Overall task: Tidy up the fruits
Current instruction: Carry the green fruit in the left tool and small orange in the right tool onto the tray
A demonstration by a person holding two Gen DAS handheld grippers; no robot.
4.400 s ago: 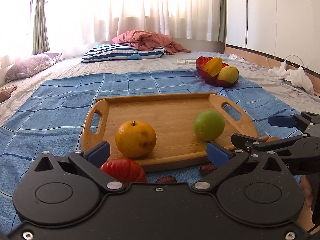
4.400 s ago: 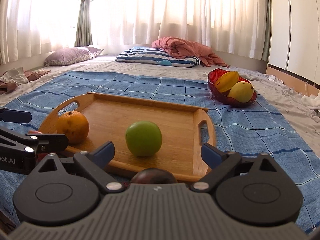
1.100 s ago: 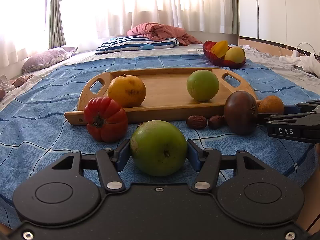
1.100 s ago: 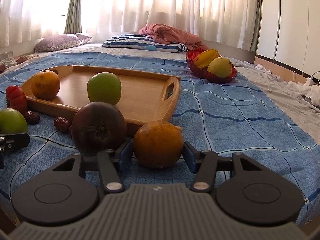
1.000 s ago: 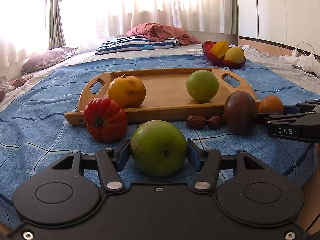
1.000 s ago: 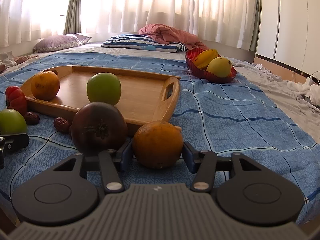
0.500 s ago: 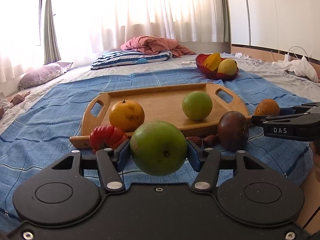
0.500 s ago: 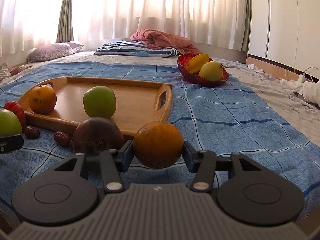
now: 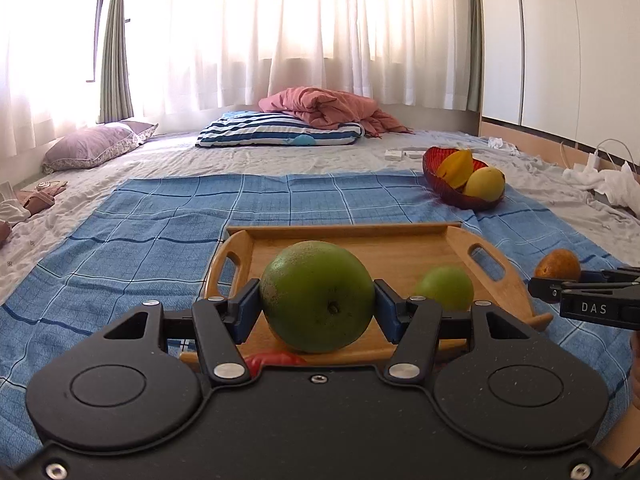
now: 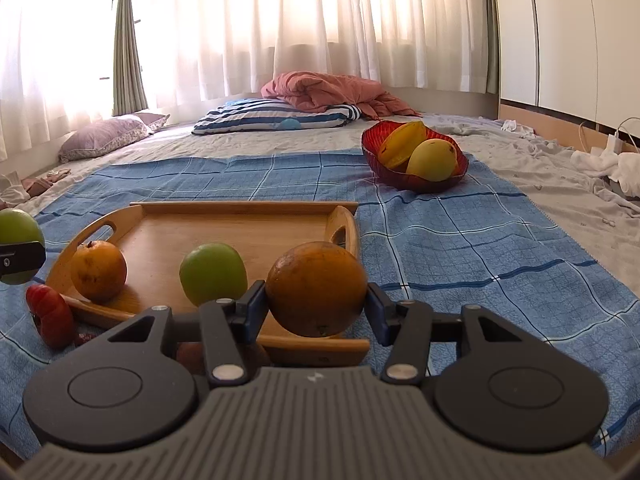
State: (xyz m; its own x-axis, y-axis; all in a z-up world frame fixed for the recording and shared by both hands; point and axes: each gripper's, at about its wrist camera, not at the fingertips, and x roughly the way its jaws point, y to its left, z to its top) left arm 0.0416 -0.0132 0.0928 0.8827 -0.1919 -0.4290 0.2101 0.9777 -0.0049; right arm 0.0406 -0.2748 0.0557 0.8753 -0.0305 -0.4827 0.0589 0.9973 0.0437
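Observation:
My left gripper (image 9: 318, 310) is shut on a large green fruit (image 9: 318, 296) and holds it above the near edge of the wooden tray (image 9: 400, 246). My right gripper (image 10: 316, 306) is shut on a brown-orange fruit (image 10: 316, 288), held above the tray's (image 10: 224, 232) near right corner. On the tray lie a green apple (image 10: 212, 274) and an orange fruit (image 10: 98, 270). A red tomato (image 10: 50, 316) lies on the blue cloth left of the tray. A dark fruit (image 10: 192, 354) is mostly hidden under my right gripper.
A red bowl (image 10: 414, 182) with yellow fruits stands at the back right on the blue checked cloth (image 10: 460, 248). Pillows and a pink blanket (image 10: 332, 92) lie farther back. White clothes and cables (image 9: 600, 184) lie at the right.
Both grippers have lifted their fruits off the cloth and risen, moving toward the tray. The tomato and the dark fruit stay on the cloth below.

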